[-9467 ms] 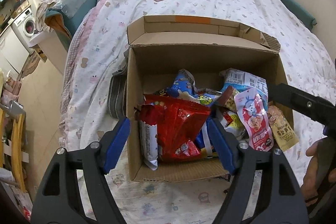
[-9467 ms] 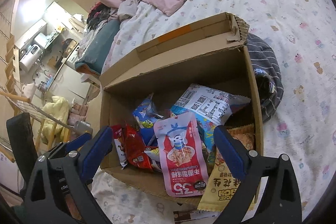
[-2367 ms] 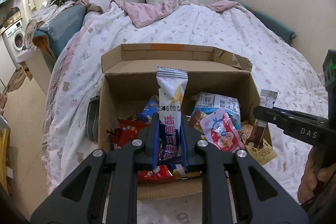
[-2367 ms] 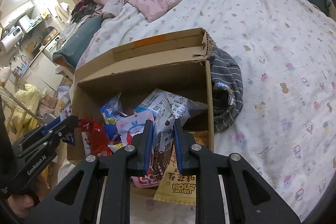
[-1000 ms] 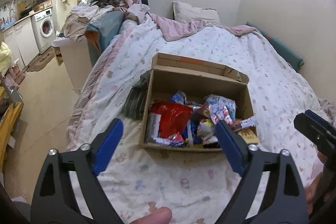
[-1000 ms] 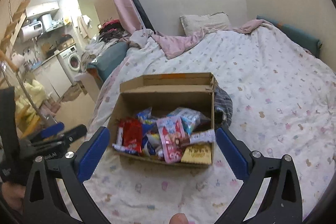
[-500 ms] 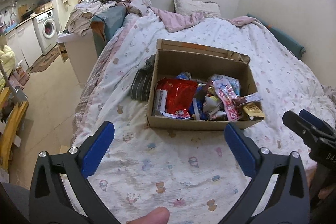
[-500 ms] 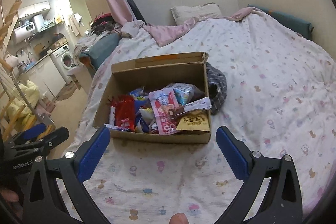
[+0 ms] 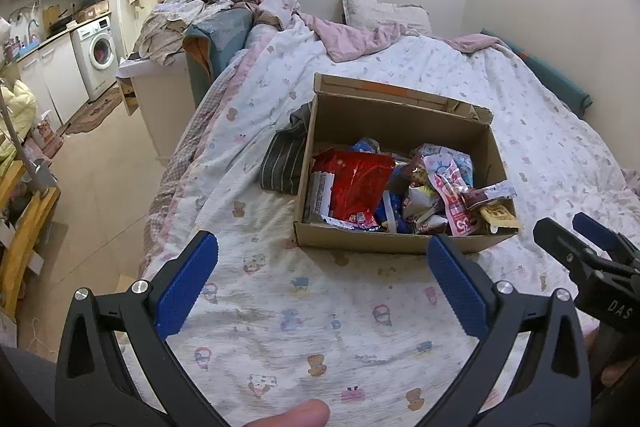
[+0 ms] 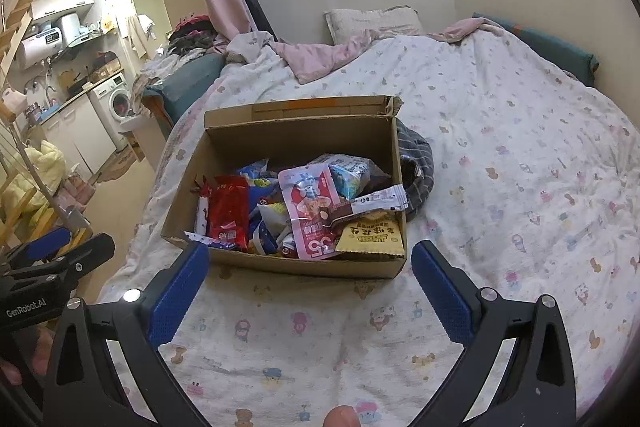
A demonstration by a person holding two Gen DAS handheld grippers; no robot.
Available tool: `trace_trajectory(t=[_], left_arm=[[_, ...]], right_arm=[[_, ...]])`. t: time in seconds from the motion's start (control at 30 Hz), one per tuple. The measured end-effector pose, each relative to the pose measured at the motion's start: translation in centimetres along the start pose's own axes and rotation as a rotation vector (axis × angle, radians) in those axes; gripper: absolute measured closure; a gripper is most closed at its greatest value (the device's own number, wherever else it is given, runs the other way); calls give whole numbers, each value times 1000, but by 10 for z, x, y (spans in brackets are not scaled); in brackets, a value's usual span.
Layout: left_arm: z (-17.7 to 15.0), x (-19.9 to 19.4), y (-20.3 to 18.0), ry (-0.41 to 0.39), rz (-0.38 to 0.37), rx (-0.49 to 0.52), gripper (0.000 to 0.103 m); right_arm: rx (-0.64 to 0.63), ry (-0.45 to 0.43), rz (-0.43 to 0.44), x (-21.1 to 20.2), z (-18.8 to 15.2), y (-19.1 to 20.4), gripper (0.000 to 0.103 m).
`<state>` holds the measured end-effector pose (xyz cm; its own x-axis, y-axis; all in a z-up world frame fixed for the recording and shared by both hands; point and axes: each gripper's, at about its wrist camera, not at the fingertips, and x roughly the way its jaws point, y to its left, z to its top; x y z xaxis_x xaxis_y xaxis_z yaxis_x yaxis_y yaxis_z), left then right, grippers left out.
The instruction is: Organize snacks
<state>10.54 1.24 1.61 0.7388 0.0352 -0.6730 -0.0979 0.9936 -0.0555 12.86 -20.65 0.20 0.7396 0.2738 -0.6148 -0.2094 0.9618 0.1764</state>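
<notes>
An open cardboard box (image 9: 352,239) (image 10: 280,261) sits on the bed, filled with snack packets: a red bag (image 9: 354,187) (image 10: 228,211), a pink pouch (image 9: 448,187) (image 10: 310,207), a yellow packet (image 10: 370,233) and a brown-and-white bar (image 10: 368,205) lying across the top. My left gripper (image 9: 322,281) is open and empty, well back from the box's near side. My right gripper (image 10: 310,287) is open and empty, also short of the box. Each gripper shows at the edge of the other's view.
A striped dark cloth (image 9: 286,159) (image 10: 416,167) lies against the box's side. The patterned bedspread (image 9: 320,327) spreads around it. Pillow and pink blanket (image 10: 360,39) are at the far end. The bed's left edge drops to the floor (image 9: 104,163), with a washing machine (image 9: 102,55) beyond.
Both grippers, shut on snack packets over the box a few seconds ago, are now open and empty and have pulled back from it. The brown-and-white bar now lies in the box.
</notes>
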Motion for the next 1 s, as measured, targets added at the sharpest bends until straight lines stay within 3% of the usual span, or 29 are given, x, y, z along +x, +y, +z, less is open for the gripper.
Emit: trace_trajectory(t=[1.0], left_arm=[[-2,-4,-4,-14,-15,21,0]], right_arm=[[3,-15,-9,-4,-1,-2,0]])
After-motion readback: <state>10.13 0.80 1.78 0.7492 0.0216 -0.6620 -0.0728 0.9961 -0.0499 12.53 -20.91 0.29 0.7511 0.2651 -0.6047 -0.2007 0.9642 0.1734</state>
